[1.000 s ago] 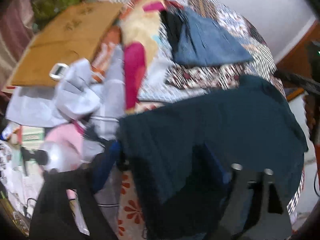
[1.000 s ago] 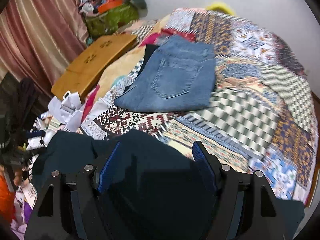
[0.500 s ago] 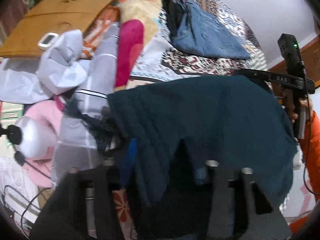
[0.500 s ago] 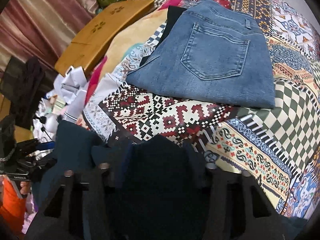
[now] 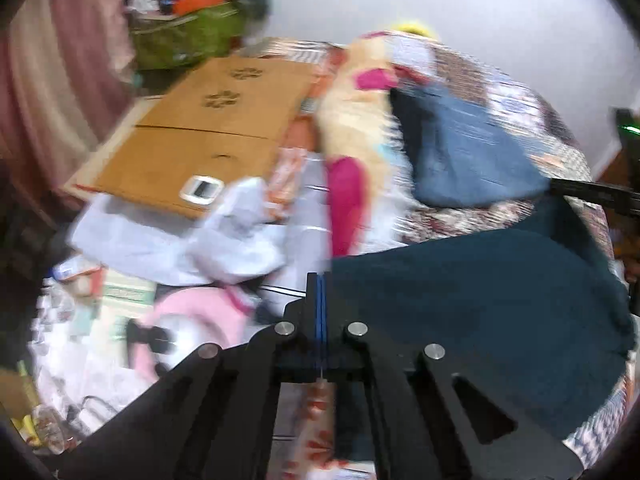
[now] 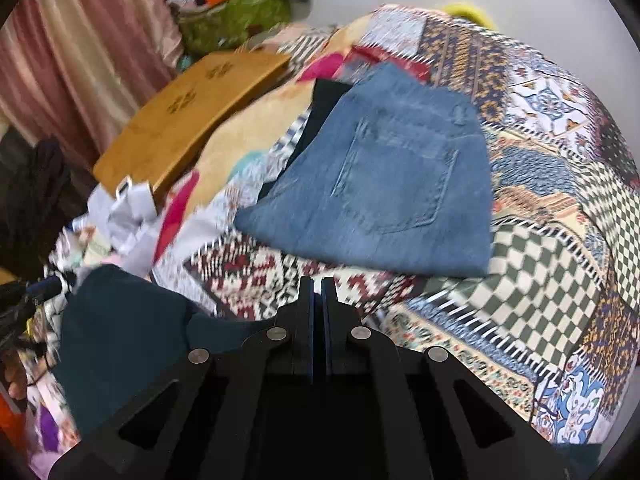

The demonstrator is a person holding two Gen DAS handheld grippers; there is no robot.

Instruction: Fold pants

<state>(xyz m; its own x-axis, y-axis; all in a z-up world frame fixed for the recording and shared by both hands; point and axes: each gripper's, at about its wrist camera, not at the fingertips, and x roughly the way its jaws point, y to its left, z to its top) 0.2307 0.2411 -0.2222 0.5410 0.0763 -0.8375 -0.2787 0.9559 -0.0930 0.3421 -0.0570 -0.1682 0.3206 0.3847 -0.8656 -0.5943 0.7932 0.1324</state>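
Left wrist view: the left tool [image 5: 320, 280] is closed on the dark pants' [image 5: 480, 292] edge; they lie on the bed [image 6: 540, 272] just in front of the folded jeans [image 6: 392, 184]. Right tool [image 6: 317, 284] has its fingers pressed together, pants beside it.

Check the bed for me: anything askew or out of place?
The dark pants lie bunched at the quilt's near edge, outline uneven. The folded jeans look neat. Loose clutter crowds the left side.
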